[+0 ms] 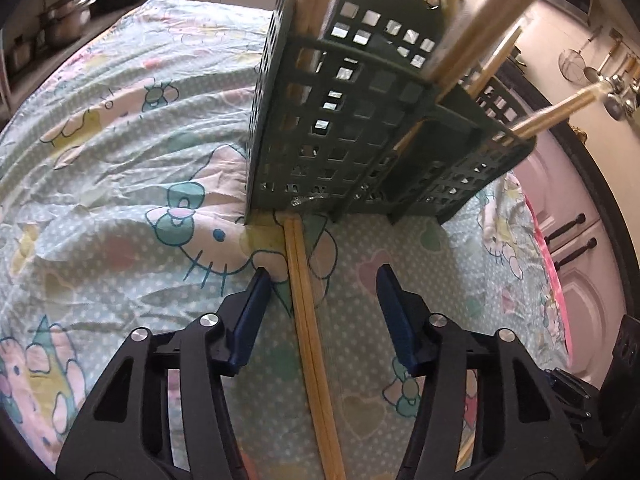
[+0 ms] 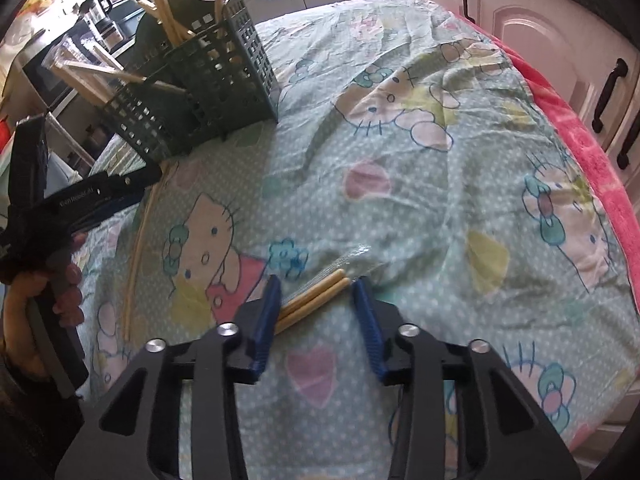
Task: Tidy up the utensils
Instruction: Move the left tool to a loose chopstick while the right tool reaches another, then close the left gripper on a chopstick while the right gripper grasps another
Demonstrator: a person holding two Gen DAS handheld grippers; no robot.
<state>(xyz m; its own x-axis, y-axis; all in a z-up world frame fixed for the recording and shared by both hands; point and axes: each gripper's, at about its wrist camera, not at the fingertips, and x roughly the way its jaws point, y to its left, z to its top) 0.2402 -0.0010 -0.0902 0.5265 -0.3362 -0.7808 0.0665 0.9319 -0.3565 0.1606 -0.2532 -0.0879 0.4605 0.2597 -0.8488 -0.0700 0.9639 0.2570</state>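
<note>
A dark green perforated utensil holder stands on the patterned cloth, with several wooden chopsticks upright in it; it also shows in the right wrist view. A pair of wooden chopsticks lies flat on the cloth, running from the holder's base between the open fingers of my left gripper, not gripped. The same pair shows in the right wrist view. My right gripper is open over a short pair of chopsticks in a clear wrapper lying on the cloth.
The Hello Kitty cloth covers the table. A pink towel lies along its right edge by white cabinets. Pots stand on a counter at the back left. The left gripper body shows at left.
</note>
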